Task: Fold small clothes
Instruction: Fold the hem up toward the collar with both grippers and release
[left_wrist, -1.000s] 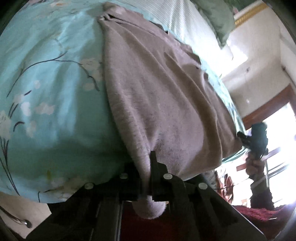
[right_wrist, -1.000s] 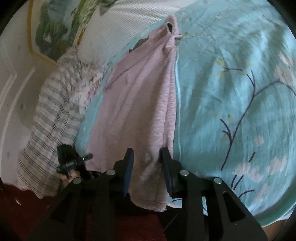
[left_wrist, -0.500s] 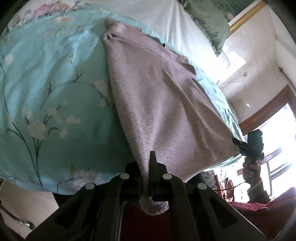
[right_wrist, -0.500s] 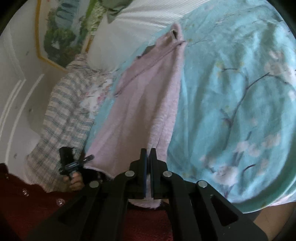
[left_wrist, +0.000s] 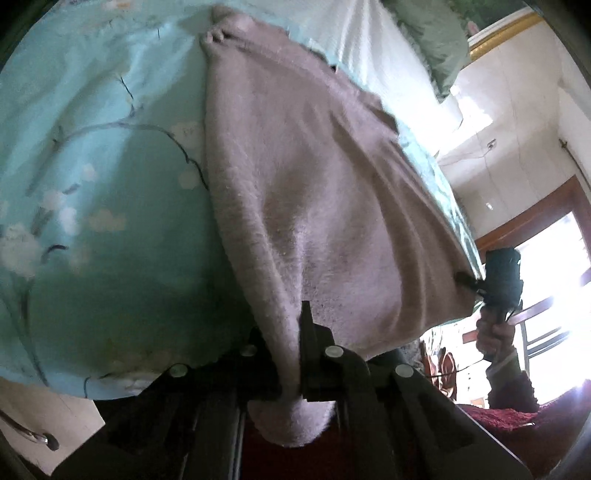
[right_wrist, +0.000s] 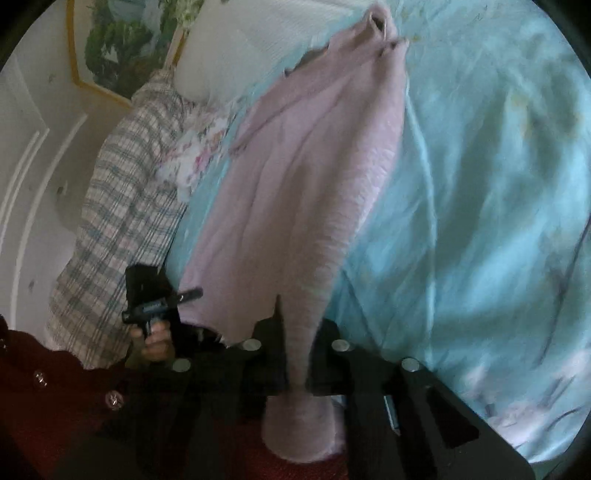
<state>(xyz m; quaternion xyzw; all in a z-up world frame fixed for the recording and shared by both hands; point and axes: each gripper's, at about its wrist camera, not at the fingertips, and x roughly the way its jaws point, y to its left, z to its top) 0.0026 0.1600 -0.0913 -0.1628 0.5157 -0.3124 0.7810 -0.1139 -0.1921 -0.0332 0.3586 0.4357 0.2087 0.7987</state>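
Note:
A pale pink knitted garment (left_wrist: 314, 192) lies stretched over a turquoise floral bedsheet (left_wrist: 92, 166); it also shows in the right wrist view (right_wrist: 314, 177). My left gripper (left_wrist: 295, 332) is shut on its near left corner, a bunch of cloth hanging behind the jaws. My right gripper (right_wrist: 295, 325) is shut on the near right corner, cloth bunched below it. Each gripper shows in the other's view: the right one (left_wrist: 498, 284) at the garment's edge, the left one (right_wrist: 155, 302) likewise.
White pillows (right_wrist: 236, 48) and a green one (left_wrist: 436, 40) lie at the head of the bed. A plaid blanket (right_wrist: 118, 221) lies beside the sheet (right_wrist: 480, 184). A framed picture (right_wrist: 122, 44) hangs on the wall. A bright doorway (left_wrist: 546, 277) stands at right.
The right gripper closed on the garment's corner from open a second ago. Both grippers have since pulled the hem closer and lifted it, drawing the cloth taut.

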